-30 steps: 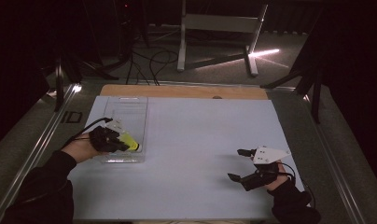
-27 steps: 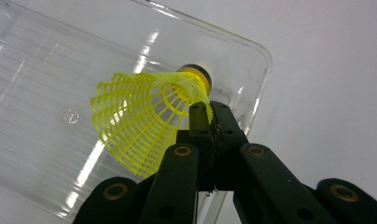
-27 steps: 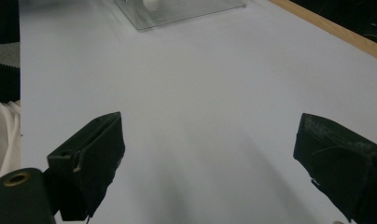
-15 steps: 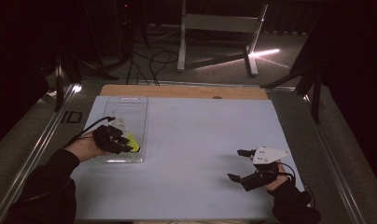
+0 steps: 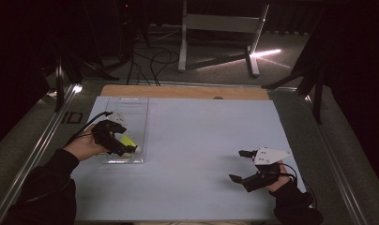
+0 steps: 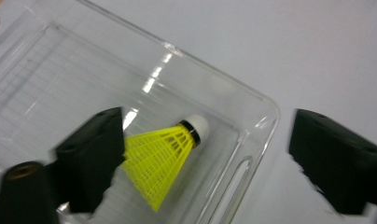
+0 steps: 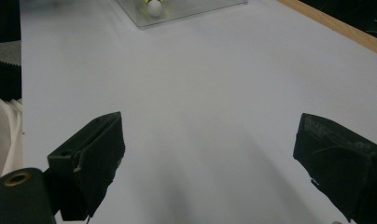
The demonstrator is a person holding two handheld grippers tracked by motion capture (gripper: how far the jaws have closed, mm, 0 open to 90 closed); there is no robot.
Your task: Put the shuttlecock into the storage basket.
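No brand, label or writing can be read on anything here.

The left gripper (image 5: 126, 149) hangs over the near end of a clear tray (image 5: 138, 110) that lies along the left side of the pale blue mat (image 5: 201, 140). The left hand (image 5: 84, 145) comes in from the lower left, the forearm in a dark sleeve, the gripper angled down and to the right into the tray. Its jaws have just been opening and now stand wide and released. In the left gripper view the shuttlecock (image 6: 165, 156) lies on its side in the tray's corner, yellow skirt toward the left jaw, white cork tip pointing at the tray wall (image 6: 252, 135). The skirt's edge sits just beside the left jaw; whether they touch I cannot tell. The right jaw is outside the tray, over the mat.

The right gripper (image 5: 241, 166) rests low on the mat's right side, well apart from the tray, held level by the right hand (image 5: 281, 180). Its jaws are spread wide with only bare mat between them; nothing is grasped.
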